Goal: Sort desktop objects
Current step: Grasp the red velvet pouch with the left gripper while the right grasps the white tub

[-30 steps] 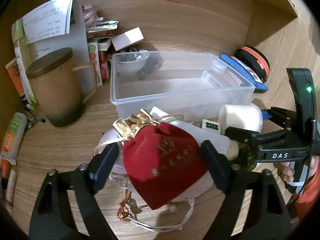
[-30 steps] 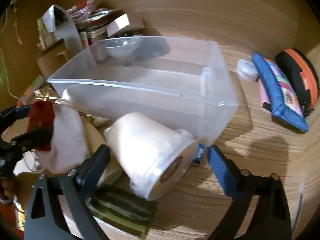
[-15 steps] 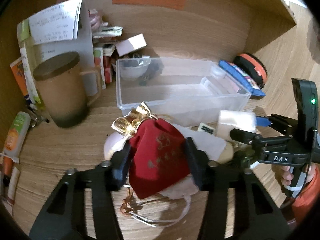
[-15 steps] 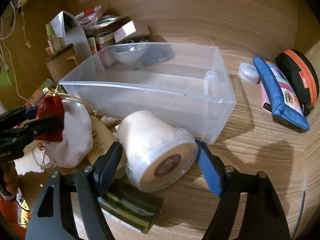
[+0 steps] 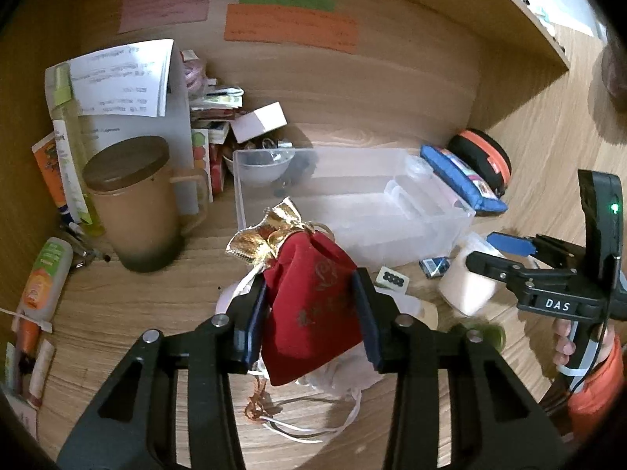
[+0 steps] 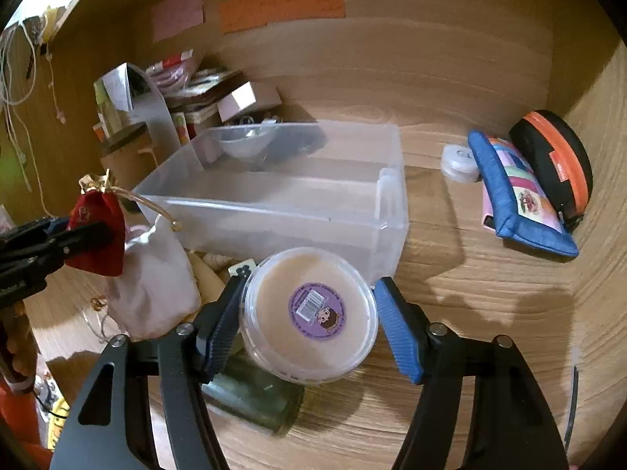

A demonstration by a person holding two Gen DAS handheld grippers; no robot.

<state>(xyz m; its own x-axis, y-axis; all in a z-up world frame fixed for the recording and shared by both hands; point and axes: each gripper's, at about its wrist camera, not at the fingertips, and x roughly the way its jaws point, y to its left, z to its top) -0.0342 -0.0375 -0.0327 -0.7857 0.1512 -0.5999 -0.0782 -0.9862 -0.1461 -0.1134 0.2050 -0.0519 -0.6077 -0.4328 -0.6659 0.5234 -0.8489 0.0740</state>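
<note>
Left wrist view shows my left gripper (image 5: 311,313) closing on a red pouch (image 5: 313,305), both pads pressed into its cloth and the pouch lifted off the white bag (image 5: 345,368) lying below my jaws. Beyond my fingertips sits the clear plastic bin (image 5: 352,211), and as far as I can see it holds nothing yet, so I judge the sorting has barely begun. A lidded mug (image 5: 133,203) stands off to the left of my jaws.

My right gripper (image 6: 307,323) is also closing, its pads tight against the sides of a round tub (image 6: 309,317) whose labelled end faces my camera; a green jar (image 6: 254,395) lies just beneath it. The bin's near corner is straight ahead of these jaws. A blue pencil case (image 6: 517,196) and a black and orange case (image 6: 552,156) lie far right, untouched.

Both my grippers point downward at a slant toward the desk (image 6: 470,333), each carrying its load just short of the bin.
</note>
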